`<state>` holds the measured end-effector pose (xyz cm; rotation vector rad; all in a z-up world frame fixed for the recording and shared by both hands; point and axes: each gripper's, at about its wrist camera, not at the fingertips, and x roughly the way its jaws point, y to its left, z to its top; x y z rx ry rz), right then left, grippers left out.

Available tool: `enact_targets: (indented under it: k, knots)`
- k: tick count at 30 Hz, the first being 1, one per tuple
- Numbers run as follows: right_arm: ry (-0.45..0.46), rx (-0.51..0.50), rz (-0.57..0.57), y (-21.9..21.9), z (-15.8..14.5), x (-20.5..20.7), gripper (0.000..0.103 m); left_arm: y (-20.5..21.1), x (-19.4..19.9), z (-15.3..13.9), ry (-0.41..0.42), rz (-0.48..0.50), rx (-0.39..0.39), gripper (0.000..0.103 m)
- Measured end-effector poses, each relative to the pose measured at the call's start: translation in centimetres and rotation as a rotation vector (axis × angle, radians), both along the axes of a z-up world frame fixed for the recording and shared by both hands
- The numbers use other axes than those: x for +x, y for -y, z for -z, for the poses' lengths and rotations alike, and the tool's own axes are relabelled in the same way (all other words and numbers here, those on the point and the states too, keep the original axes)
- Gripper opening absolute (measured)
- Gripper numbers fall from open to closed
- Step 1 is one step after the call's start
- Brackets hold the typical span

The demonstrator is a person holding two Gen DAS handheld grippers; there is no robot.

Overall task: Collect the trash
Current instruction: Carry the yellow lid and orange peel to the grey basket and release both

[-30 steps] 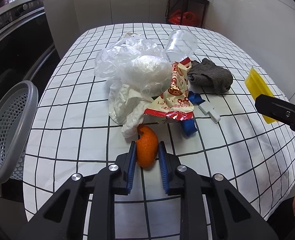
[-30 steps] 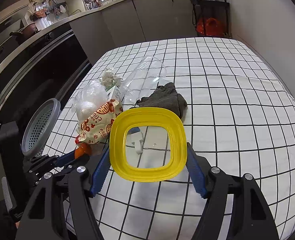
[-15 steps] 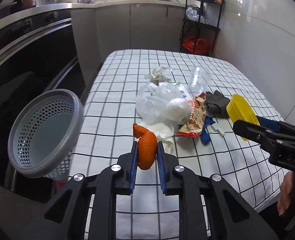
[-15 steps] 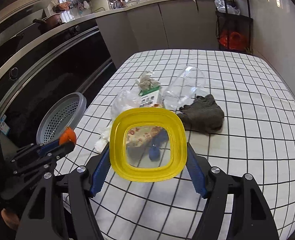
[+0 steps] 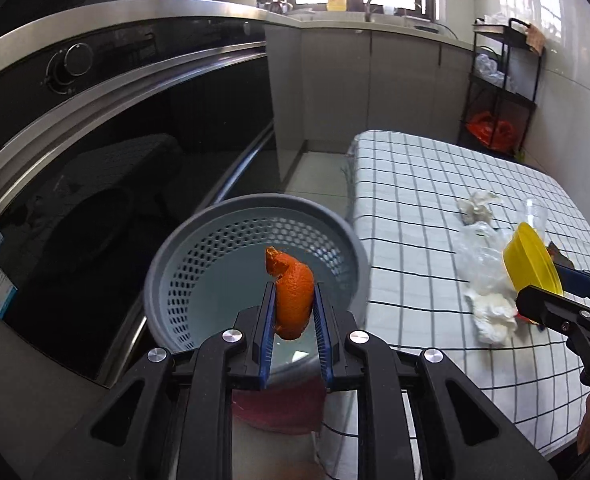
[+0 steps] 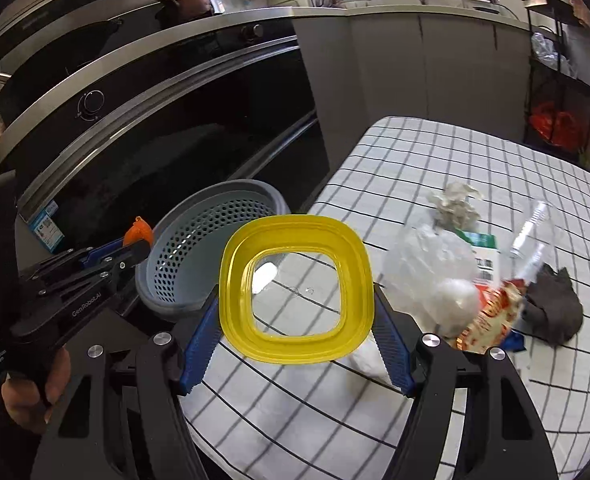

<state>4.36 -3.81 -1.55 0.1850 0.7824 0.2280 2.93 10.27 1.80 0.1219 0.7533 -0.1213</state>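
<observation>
The orange peel [image 5: 292,300], a curled piece of orange fruit skin, is pinched between the nearly closed jaws of the left gripper [image 5: 293,314]. It is held up in the air, with the open mouth of the round grey plastic basket with holes [image 5: 199,264] seen right behind the jaws. A square yellow plastic lid with a clear middle [image 6: 297,294] is squeezed by its two side edges between the wide-apart jaws of the right gripper [image 6: 295,344]. More trash is seen past these jaws on the surface with the black-and-white checked cloth [image 6: 435,160]: a crumpled clear plastic bag [image 6: 431,268], a red and yellow snack wrapper [image 6: 491,320] and a dark grey cloth [image 6: 551,312].
</observation>
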Motion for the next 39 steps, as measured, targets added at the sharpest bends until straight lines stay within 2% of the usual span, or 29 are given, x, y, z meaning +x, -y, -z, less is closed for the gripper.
enact_targets:
  k: [6, 11, 19, 26, 29, 30, 33, 39]
  knots:
    - [-0.023, -0.042, -0.094, -5.5, 0.9, 4.8, 0.068, -4.2, 3.9, 1.2, -0.043, -0.060, -0.016, 0.019]
    - [-0.067, -0.028, -0.145, -8.2, 2.3, 8.6, 0.068, -6.0, 6.2, 3.2, -0.099, -0.075, -0.028, 0.019]
    - [-0.141, -0.001, -0.180, -10.0, 4.3, 12.3, 0.068, -7.4, 8.5, 5.5, -0.170, -0.094, -0.054, 0.021]
    - [-0.159, -0.011, -0.189, -11.0, 5.2, 13.8, 0.068, -7.9, 9.7, 6.7, -0.218, -0.097, -0.080, 0.022]
    - [-0.157, -0.014, -0.187, -11.0, 5.3, 14.3, 0.068, -7.9, 9.5, 6.6, -0.212, -0.101, -0.083, 0.028]
    - [-0.155, -0.012, -0.185, -11.0, 5.2, 14.1, 0.069, -7.8, 9.5, 6.5, -0.211, -0.102, -0.084, 0.033]
    - [-0.150, -0.003, -0.177, -10.8, 4.9, 13.4, 0.075, -8.0, 9.4, 6.5, -0.199, -0.111, -0.083, 0.059]
    - [-0.146, 0.002, -0.153, -10.2, 5.0, 13.2, 0.076, -8.4, 9.3, 6.4, -0.202, -0.125, -0.087, 0.060]
